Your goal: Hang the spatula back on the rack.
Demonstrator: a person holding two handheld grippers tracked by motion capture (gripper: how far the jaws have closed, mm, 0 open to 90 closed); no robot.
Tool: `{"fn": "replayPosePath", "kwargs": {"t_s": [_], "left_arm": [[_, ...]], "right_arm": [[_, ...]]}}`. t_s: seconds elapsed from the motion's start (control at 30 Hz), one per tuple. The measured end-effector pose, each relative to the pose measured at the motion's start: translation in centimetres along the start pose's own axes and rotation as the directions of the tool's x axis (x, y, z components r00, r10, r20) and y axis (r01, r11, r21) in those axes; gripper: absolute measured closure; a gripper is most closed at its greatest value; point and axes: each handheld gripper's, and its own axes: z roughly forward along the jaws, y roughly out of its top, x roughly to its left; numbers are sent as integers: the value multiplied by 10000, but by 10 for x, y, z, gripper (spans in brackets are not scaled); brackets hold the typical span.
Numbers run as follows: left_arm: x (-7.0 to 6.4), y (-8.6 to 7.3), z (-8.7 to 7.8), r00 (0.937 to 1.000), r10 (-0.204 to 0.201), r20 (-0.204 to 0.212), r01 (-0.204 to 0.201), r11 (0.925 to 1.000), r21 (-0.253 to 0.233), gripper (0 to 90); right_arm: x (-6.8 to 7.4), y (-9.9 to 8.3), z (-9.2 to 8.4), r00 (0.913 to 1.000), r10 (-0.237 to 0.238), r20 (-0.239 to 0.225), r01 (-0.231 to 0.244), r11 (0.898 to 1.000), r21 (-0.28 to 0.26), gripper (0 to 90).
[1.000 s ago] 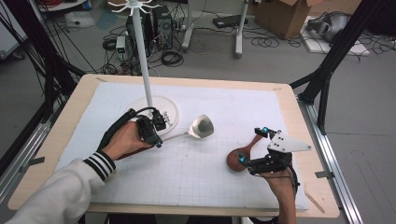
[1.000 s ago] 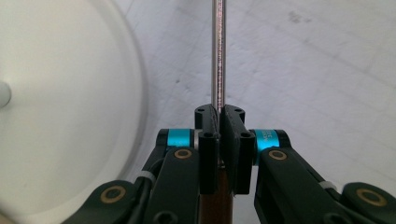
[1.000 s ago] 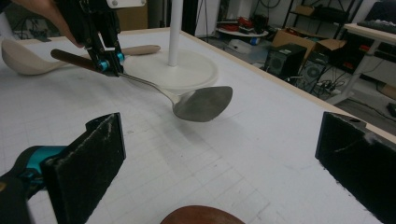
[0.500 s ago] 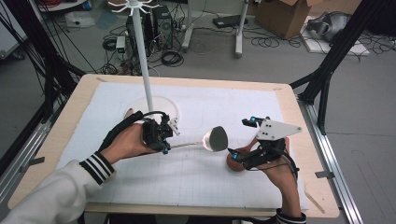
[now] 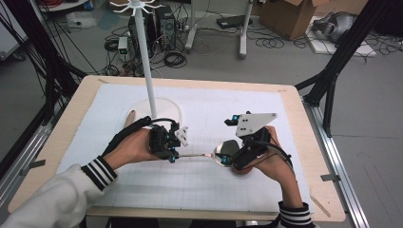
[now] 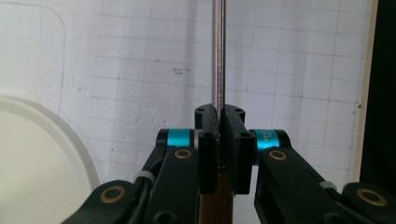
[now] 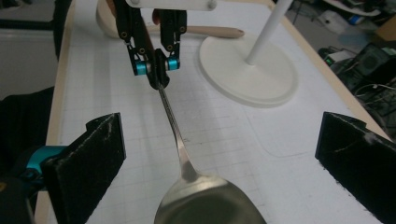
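The ladle [image 5: 223, 153] hangs level above the counter [image 5: 304, 142] — its thin handle clamped in the left gripper [image 5: 172, 156], its long axis running toward the bowl, which sits between the spread, empty pads of the right gripper [image 7: 219, 163]. That gripper is the nearer one to the bowl — no readable writing anywhere.

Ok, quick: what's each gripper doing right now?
Left gripper: shut on the ladle, gripping its handle.
Right gripper: open, jaws either side of the ladle's bowl, not pressing.
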Motion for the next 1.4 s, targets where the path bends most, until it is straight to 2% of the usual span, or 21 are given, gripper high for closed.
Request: {"fn": "replayPosePath", "kwargs": {"t_s": [0.13, 0.3, 0.37, 0.67, 0.77, 0.87, 0.97, 1.17, 1.4], "left_arm": [[-3, 3, 0, 9997, 213, 78, -213, 9998, -4, 846], [-6, 6, -1, 9984, 566, -3, -566, 9984, -74, 846], [-7, 7, -2, 9982, 591, 24, -591, 9981, -163, 845], [-10, 8, -3, 9971, 754, 47, -752, 9970, -206, 846], [-11, 9, -4, 9967, 815, 40, -814, 9964, -214, 845], [-12, 11, -5, 9958, 917, 25, -917, 9956, -207, 845], [-12, 12, -7, 9954, 961, 13, -961, 9951, -229, 845], [-11, 13, -8, 9947, 1031, 12, -1030, 9944, -217, 845], [-11, 13, -8, 9952, 967, 182, -959, 9947, -375, 845]], "right_arm": [[0, 6, 10, 9990, -231, -395, 251, 9984, 511, 6], [1, 9, 20, 9960, -354, -826, 425, 9954, 855, 7], [1, 10, 23, 9942, -372, -1005, 468, 9944, 944, 43], [3, 12, 38, 9839, -450, -1729, 716, 9860, 1509, 67], [3, 13, 41, 9806, -509, -1895, 819, 9838, 1594, 152], [3, 14, 45, 9754, -545, -2137, 908, 9824, 1635, 171], [3, 15, 48, 9693, -546, -2398, 1018, 9767, 1889, 193], [4, 15, 55, 9636, -484, -2630, 1060, 9720, 2096, 233], [4, 15, 60, 9544, -323, -2967, 1039, 9679, 2289, 356]]}}
